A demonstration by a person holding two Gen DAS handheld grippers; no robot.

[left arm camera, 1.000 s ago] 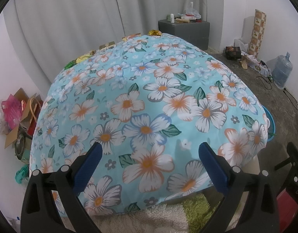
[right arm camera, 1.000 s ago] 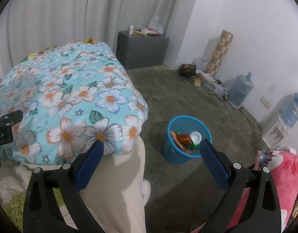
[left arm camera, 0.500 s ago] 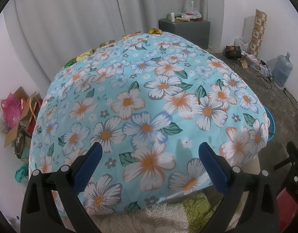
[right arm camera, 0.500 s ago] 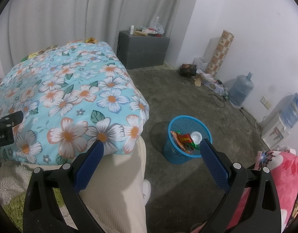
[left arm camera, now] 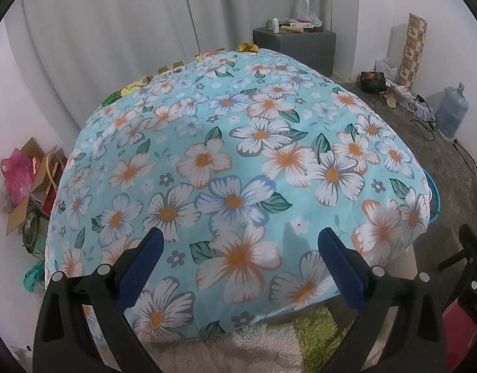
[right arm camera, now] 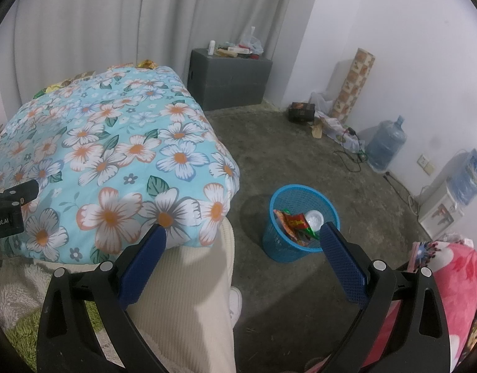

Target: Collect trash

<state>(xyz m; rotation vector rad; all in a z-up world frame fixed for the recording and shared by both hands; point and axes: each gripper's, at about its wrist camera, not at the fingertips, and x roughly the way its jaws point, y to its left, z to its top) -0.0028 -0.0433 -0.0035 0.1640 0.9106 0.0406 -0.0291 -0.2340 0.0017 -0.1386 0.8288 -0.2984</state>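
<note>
Nothing moved; blue bin (right arm camera: 300,233) holds red wrappers (right arm camera: 296,222), white lid (right arm camera: 314,217).

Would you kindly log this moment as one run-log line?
left gripper: open, empty, over floral cover | right gripper: open, empty | blue bin: holds wrappers | far-edge wrappers: uncollected

Right gripper (right arm camera: 241,239) gapes empty above a blue bin (right arm camera: 301,228) (wrappers inside) beside the floral quilt (right arm camera: 120,161)
</note>
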